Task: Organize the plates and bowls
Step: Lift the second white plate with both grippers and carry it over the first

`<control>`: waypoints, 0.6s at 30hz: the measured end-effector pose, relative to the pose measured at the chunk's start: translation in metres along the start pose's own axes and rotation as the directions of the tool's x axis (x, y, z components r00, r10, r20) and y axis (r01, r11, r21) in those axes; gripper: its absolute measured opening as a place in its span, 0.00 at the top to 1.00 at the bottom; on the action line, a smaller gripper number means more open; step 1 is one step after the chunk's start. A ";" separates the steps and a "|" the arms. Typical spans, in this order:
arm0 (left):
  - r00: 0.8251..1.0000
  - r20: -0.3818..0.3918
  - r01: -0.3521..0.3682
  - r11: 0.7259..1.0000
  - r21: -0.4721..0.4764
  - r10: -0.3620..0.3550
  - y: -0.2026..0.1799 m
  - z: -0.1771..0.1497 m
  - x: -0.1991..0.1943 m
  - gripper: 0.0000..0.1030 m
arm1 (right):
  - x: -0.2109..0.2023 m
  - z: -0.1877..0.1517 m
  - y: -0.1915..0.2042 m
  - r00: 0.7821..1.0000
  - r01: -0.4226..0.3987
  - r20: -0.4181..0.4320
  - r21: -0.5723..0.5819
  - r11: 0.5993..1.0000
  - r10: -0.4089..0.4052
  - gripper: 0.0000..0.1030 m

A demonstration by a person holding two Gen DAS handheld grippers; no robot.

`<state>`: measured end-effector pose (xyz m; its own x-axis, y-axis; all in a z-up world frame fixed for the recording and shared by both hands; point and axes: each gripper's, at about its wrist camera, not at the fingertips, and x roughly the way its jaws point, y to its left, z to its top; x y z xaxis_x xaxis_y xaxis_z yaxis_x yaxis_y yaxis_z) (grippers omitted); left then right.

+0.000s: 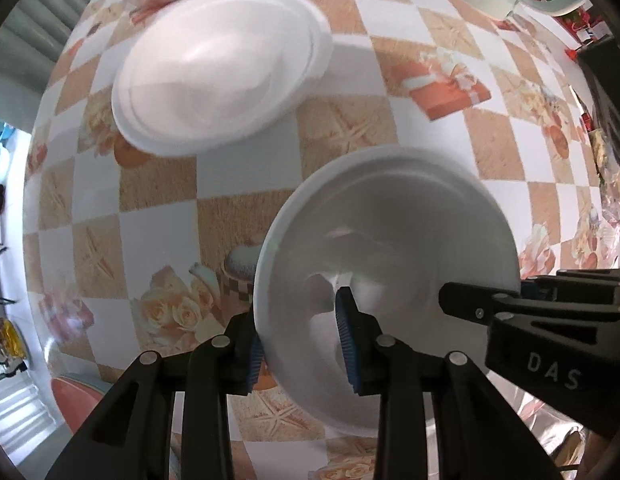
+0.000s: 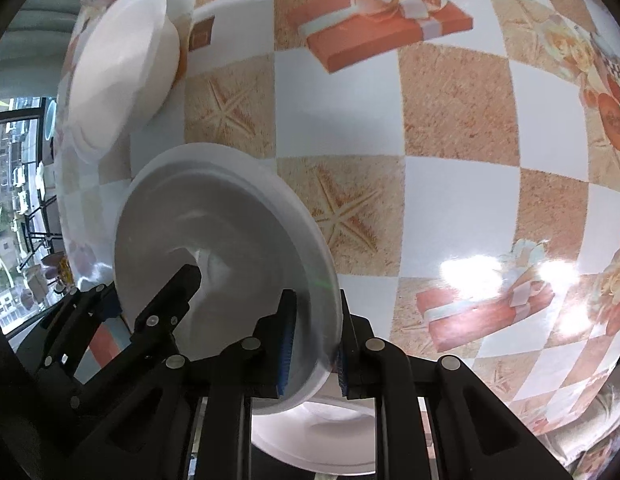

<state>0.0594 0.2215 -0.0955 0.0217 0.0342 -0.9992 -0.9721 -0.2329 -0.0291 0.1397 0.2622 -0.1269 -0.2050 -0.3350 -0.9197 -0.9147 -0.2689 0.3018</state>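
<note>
While both grippers share one white bowl (image 1: 386,276), the tidying looks roughly midway rather than finished. The left gripper (image 1: 301,344) pinches the bowl's rim on its own side, one blue pad inside the wall and the other outside, jaws drawn in against the thin edge. The right gripper (image 2: 312,348) does the same on the opposite rim, its pads closed on the wall, and its black fingers also show at the right edge of the left wrist view. The bowl sits tilted between the two tools, its open mouth turned toward both cameras, apparently lifted off the checkered tablecloth (image 2: 450,112), though whether its far edge touches the cloth I cannot tell.

Ahead of the left gripper and to its left, well apart from the held bowl, a stack of white dishes (image 1: 217,80) rests on the cloth; at least two nested rims show, so some pieces seem already gathered there. The same stack appears far ahead and to the left of the right gripper. Directly below the right gripper, close to its fingers, another white dish (image 2: 322,436) lies partly hidden, which I judge is not yet sorted.

What remains, by my reading, is setting the held bowl onto a pile and dealing with the near dish.
</note>
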 end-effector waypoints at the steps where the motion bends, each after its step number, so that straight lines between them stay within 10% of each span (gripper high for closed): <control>1: 1.000 0.009 0.000 1.000 0.005 0.000 -0.001 0.004 -0.006 0.66 | -0.008 -0.002 -0.001 1.000 -0.004 0.008 0.000 1.000 0.004 0.80; 18: 0.996 0.086 0.026 0.988 0.152 -0.039 -0.046 -0.041 -0.055 0.66 | -0.090 -0.063 -0.038 0.993 -0.028 0.120 0.043 0.999 0.022 0.80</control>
<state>0.1119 0.1907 -0.0407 0.0394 0.1267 -0.9912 -0.9954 -0.0812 -0.0500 0.2153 0.2454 -0.0402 -0.2657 -0.2299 -0.9362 -0.9228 -0.2204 0.3161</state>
